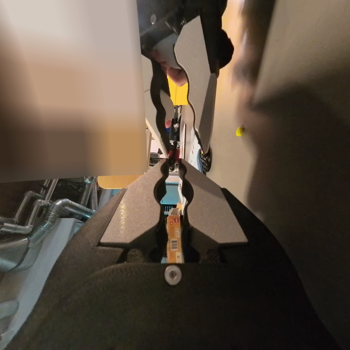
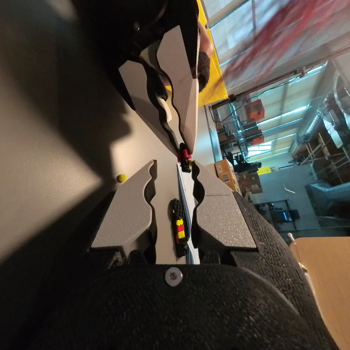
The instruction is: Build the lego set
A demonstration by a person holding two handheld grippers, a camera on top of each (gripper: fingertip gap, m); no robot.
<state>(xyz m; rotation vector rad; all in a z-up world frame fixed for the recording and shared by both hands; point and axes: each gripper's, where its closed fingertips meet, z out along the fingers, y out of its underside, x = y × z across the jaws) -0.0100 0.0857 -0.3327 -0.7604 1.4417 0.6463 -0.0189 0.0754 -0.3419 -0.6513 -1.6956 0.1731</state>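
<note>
Left wrist view: left gripper (image 1: 173,162) fingers nearly together, tips pinching small red-black lego assembly (image 1: 173,153) from below; right gripper (image 1: 186,149) reaching down from above onto same piece. Yellow stud (image 1: 239,131) loose on beige table (image 1: 284,94); orange box (image 1: 174,238) seen through finger gap; silver ducts lower left. Right wrist view: right gripper (image 2: 175,164) fingers apart, one tip beside assembly (image 2: 184,158), clamped by left gripper (image 2: 182,149). Black plate with red and yellow bricks (image 2: 179,227) flat on table (image 2: 47,170), yellow stud (image 2: 121,178) near. Workshop shelving behind.
</note>
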